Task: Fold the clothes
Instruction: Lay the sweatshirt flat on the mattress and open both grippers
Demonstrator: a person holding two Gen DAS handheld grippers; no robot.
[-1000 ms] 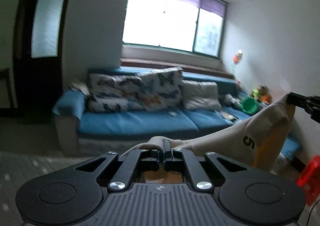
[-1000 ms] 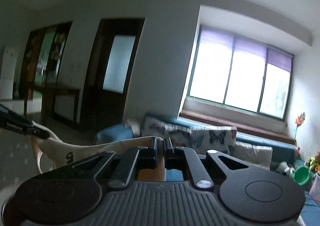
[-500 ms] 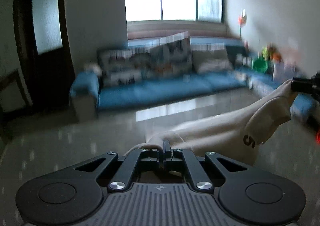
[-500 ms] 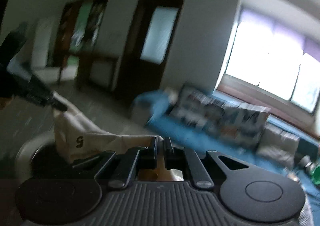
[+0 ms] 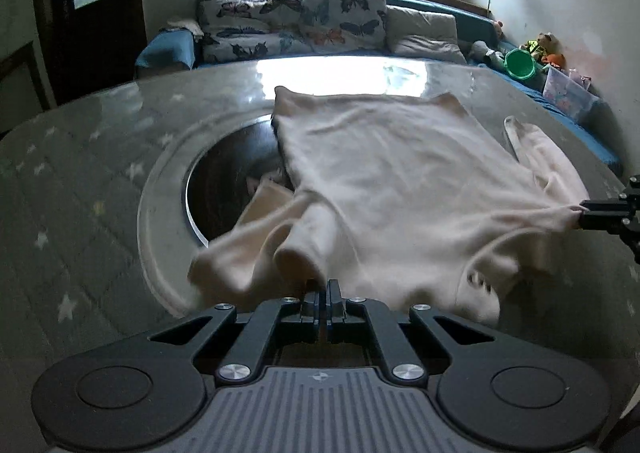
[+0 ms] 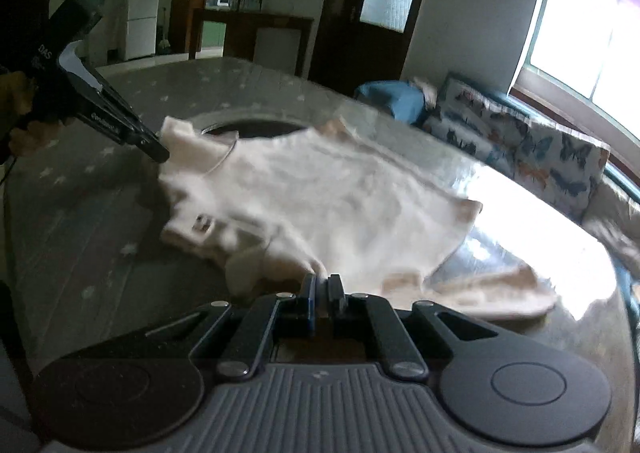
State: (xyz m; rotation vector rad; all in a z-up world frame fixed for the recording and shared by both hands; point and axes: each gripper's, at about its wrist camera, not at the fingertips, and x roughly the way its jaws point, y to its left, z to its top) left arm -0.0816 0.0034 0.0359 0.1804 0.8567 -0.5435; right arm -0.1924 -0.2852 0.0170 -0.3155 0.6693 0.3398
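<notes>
So that it spreads flat, the cream shirt (image 5: pixel 384 173) is being stretched at mid-frame over the table (image 5: pixel 80 181). It is being pinched by the left gripper (image 5: pixel 322 287) and the right gripper (image 6: pixel 322 283), both clenched on its near edge.

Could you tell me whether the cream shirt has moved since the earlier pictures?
Yes. The cream shirt has come down: before, it hung in the air in front of the blue sofa; now it lies spread on the round table below the sofa.
</notes>
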